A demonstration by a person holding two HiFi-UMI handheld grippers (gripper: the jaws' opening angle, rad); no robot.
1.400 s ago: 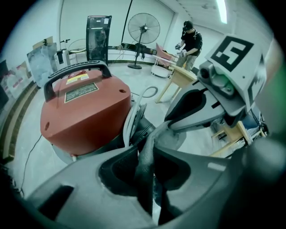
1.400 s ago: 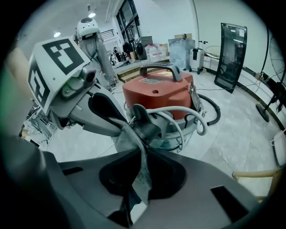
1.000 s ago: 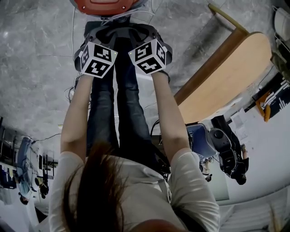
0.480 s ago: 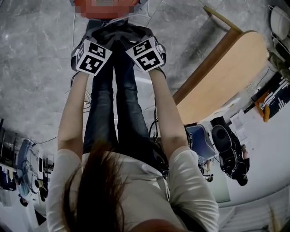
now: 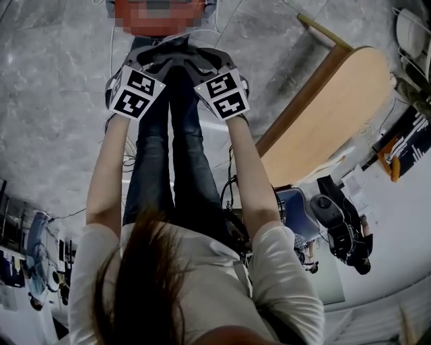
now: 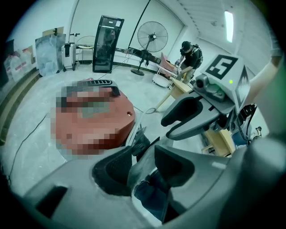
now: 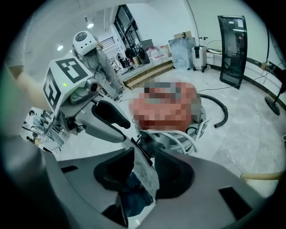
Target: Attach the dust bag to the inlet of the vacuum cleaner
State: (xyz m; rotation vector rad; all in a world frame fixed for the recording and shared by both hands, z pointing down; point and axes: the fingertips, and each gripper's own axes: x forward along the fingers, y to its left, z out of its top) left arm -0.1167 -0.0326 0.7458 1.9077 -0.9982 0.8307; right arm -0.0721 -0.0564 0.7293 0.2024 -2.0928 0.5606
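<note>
The red vacuum cleaner (image 5: 158,10) stands on the floor just beyond both grippers; it is also in the left gripper view (image 6: 96,118) and the right gripper view (image 7: 165,109). A thin grey speckled sheet, the dust bag (image 7: 142,167), hangs between both pairs of jaws, and its edge (image 6: 139,163) shows in the left gripper view. My left gripper (image 5: 158,59) and right gripper (image 5: 202,59) are side by side and point steeply down. Their jaws stand wide and are closing, with the bag between the pads but not pinched. A dark fitting (image 7: 145,143) sits right beyond the bag.
A black hose (image 7: 219,112) and a white wire frame (image 7: 178,138) surround the vacuum. A wooden table (image 5: 337,108) stands to the right. Further off are a standing fan (image 6: 152,38), a tall black panel (image 6: 107,42) and two people (image 6: 190,51) (image 7: 96,58). Cables cross the floor.
Both grippers have lifted a little toward the camera and their marker cubes have drawn slightly apart. The vacuum now sits higher in the head view.
</note>
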